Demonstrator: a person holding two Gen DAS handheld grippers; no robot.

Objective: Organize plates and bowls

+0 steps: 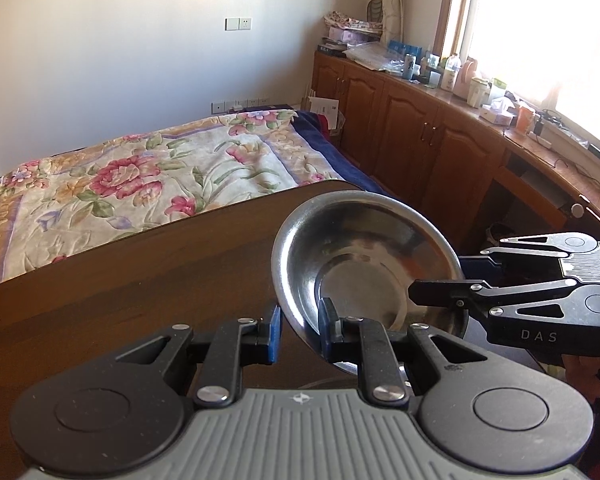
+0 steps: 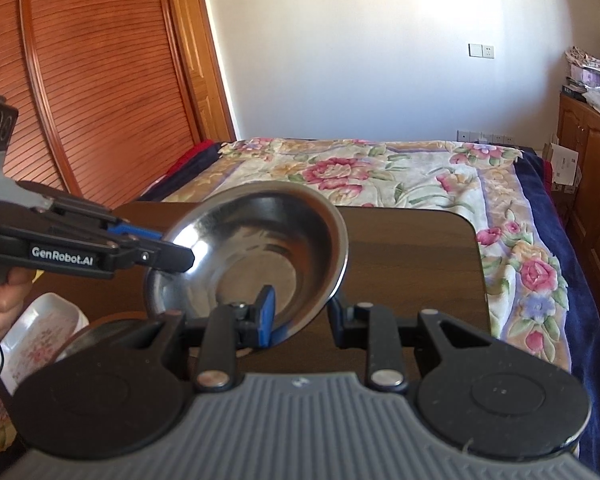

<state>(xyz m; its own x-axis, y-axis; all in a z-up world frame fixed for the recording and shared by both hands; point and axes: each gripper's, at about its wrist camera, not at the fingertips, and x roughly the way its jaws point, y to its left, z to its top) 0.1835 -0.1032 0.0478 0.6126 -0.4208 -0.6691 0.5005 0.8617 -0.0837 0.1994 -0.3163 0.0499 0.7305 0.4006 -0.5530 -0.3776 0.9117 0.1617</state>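
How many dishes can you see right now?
3: a metal bowl held up over the table; a white flowered tray low on the left; a round metal dish beside it, mostly hidden. Others may be hidden.

Bowl (image 2: pixel 256 256) above table (image 2: pixel 412 264), bed (image 2: pixel 380 172) behind.

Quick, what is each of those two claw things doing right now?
Left gripper: shut on the rim of the steel bowl.
Right gripper: shut on the same bowl's opposite rim.

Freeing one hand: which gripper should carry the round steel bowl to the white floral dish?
Probably the left gripper: its jaws clamp the steel bowl's rim nearest the white dish.
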